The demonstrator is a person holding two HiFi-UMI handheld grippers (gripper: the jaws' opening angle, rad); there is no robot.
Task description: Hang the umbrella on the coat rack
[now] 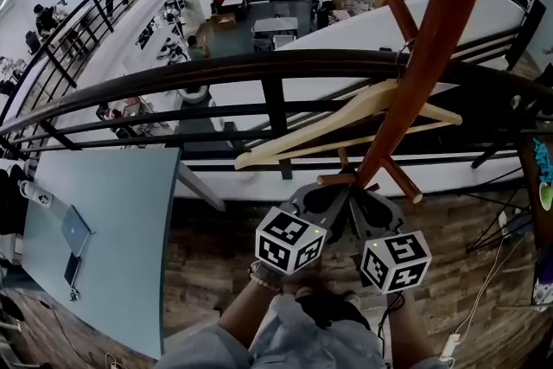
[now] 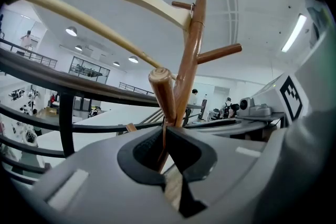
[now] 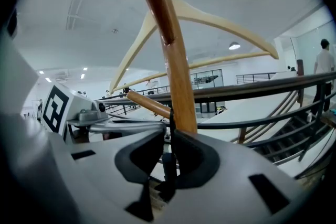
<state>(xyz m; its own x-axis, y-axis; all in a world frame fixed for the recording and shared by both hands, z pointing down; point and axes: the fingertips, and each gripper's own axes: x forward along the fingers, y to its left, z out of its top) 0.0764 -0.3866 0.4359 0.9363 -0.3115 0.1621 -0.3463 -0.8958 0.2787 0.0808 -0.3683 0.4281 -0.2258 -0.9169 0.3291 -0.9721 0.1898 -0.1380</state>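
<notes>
The brown wooden coat rack [image 1: 432, 39] slants from top right down to the centre, with a pale wooden hanger [image 1: 346, 121] on it. Both grippers sit side by side at its low pegs [image 1: 337, 180]. My left gripper [image 1: 337, 193] [image 2: 167, 131] has its jaws together on a thin strap [image 2: 159, 152], right under a peg [image 2: 163, 92]. My right gripper [image 3: 171, 131] [image 1: 361, 196] is shut on a thin dark strap [image 3: 170, 113] against the pole [image 3: 173, 60]. The umbrella's body is hidden below the grippers.
A dark metal railing [image 1: 216, 69] runs behind the rack, with an open hall far below. A light blue table [image 1: 112, 272] with a laptop [image 1: 75, 229] stands at the left. Cables [image 1: 484, 289] lie on the wooden floor at the right.
</notes>
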